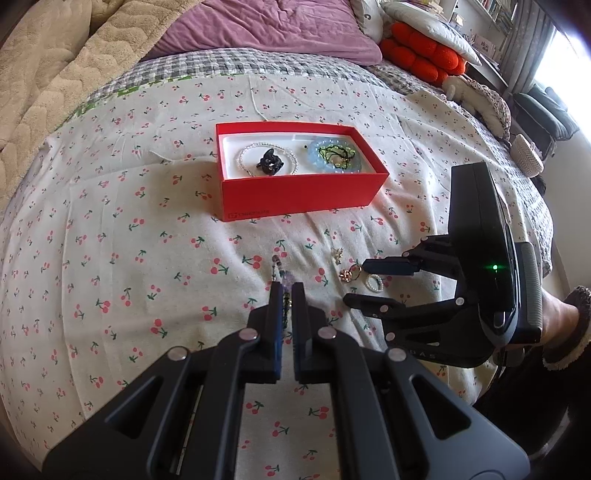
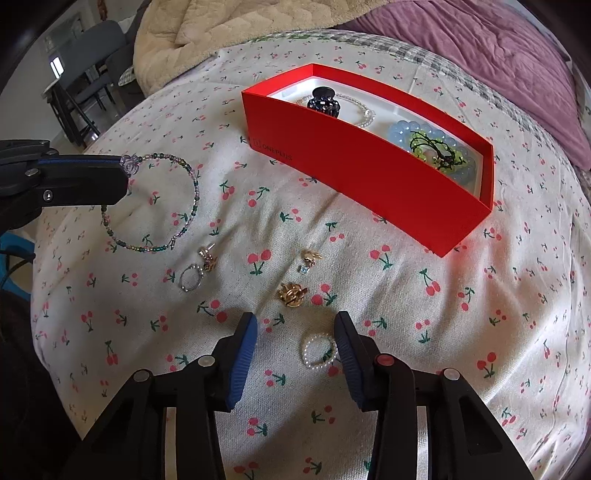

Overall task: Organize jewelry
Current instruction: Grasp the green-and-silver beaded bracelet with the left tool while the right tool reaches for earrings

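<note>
On the cherry-print sheet [image 2: 369, 295], only the right wrist view shows the whole beaded bracelet [image 2: 192, 199], pinched at its flower bead by the left gripper [image 1: 287, 291]. The right gripper [image 2: 295, 325] is spread wide, beside the pearl ring [image 2: 319, 349]. Farther off stands the red box [image 1: 295, 192].

Bedsheet: white cotton cherry-print sheet [image 1: 110, 258] spread across the bed.
Far left: beige quilted blanket [image 1: 48, 66].
Far centre: purple rumpled duvet [image 1: 273, 29].
Far right: orange bobbled cushion [image 1: 421, 55], under a white pillow [image 1: 428, 26].
</note>
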A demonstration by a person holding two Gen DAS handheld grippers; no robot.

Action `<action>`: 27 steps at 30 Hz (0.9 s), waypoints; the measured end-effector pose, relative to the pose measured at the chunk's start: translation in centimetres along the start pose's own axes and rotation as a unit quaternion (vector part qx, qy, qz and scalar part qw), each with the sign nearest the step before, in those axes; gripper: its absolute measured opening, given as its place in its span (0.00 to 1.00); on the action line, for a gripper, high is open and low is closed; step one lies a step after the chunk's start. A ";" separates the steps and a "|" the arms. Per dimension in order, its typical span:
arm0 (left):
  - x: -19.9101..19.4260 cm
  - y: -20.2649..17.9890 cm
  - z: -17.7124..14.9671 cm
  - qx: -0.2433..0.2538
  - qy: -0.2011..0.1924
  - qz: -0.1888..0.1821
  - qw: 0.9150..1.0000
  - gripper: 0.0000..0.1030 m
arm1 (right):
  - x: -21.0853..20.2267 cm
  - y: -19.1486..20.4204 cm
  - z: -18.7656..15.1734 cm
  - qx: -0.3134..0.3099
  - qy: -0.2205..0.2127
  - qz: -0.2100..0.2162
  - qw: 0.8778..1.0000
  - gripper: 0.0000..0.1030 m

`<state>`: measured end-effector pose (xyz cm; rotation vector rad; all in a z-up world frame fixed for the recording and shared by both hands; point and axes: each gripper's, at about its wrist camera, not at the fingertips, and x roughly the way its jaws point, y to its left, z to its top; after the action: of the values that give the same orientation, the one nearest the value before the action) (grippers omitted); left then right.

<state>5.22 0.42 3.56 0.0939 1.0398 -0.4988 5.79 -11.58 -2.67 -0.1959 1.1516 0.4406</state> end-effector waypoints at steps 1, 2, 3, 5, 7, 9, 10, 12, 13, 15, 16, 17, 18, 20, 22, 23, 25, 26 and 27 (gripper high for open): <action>0.0 0.1 0.0 -0.001 0.000 0.000 1.000 0.05 | 0.1 0.0 0.1 0.000 -0.001 0.001 1.000 0.35; -0.1 0.1 0.0 -0.001 0.000 0.000 1.000 0.05 | 0.1 0.0 0.2 0.000 0.000 0.002 1.000 0.33; 0.0 0.1 0.0 -0.001 -0.001 0.000 1.000 0.05 | 0.2 0.0 0.3 0.000 0.000 0.002 1.000 0.30; -0.1 0.1 0.0 -0.001 0.000 -0.001 1.000 0.05 | 0.2 0.0 0.3 -0.002 -0.001 0.003 1.000 0.28; -0.1 0.1 0.0 -0.001 0.000 -0.001 1.000 0.05 | 0.2 0.1 0.4 -0.003 -0.002 0.003 1.000 0.27; 0.0 0.2 -0.1 -0.001 0.001 -0.001 1.000 0.05 | 0.3 0.0 0.4 -0.005 -0.004 0.003 1.000 0.27; 0.0 0.2 -0.1 -0.002 0.002 0.000 1.000 0.05 | 0.3 0.0 0.5 -0.006 -0.004 0.003 1.000 0.27; 0.0 0.1 -0.1 -0.002 0.002 0.000 1.000 0.05 | 0.4 0.1 0.6 -0.007 -0.005 0.002 1.000 0.26; 0.0 0.1 -0.1 -0.002 0.003 0.001 1.000 0.05 | 0.4 0.1 0.6 -0.007 -0.005 0.002 1.000 0.25; 0.0 0.0 -0.1 -0.002 0.003 0.000 1.000 0.05 | 0.5 0.1 0.8 -0.007 -0.006 0.003 1.000 0.21; 0.0 0.0 -0.1 -0.002 0.003 0.000 1.000 0.05 | 0.5 0.0 0.8 -0.006 -0.007 0.004 1.000 0.20; 0.0 0.0 -0.1 -0.002 0.003 0.000 1.000 0.05 | 0.5 0.0 0.8 -0.006 -0.007 0.005 1.000 0.19; 0.1 0.0 0.0 -0.002 0.003 0.001 1.000 0.05 | 0.6 0.0 0.9 -0.006 -0.007 0.006 1.000 0.17; 0.1 0.0 0.0 -0.003 0.004 0.000 1.000 0.05 | 0.6 -0.1 0.9 -0.007 -0.006 0.007 1.000 0.14; 0.2 0.0 0.0 -0.004 0.005 0.002 1.000 0.05 | 0.6 -0.1 1.0 -0.007 -0.006 0.007 1.000 0.14; 0.2 0.1 0.1 -0.005 0.005 0.002 1.000 0.05 | 0.5 -0.1 1.0 -0.008 -0.007 0.006 1.000 0.13; 0.2 0.2 0.1 -0.007 0.005 0.003 1.000 0.05 | 0.4 -0.1 1.0 -0.009 -0.010 0.005 1.000 0.13; 0.2 0.2 0.2 -0.009 0.004 0.003 1.000 0.05 | 0.2 -0.1 0.9 -0.009 -0.010 0.005 1.000 0.13; 0.2 0.4 0.3 -0.010 0.003 0.002 1.000 0.05 | 0.1 0.0 0.9 -0.009 -0.011 0.006 1.000 0.13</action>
<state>5.69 0.59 3.48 0.0805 1.0506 -0.4840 6.60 -11.25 -2.39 -0.2005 1.1284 0.4626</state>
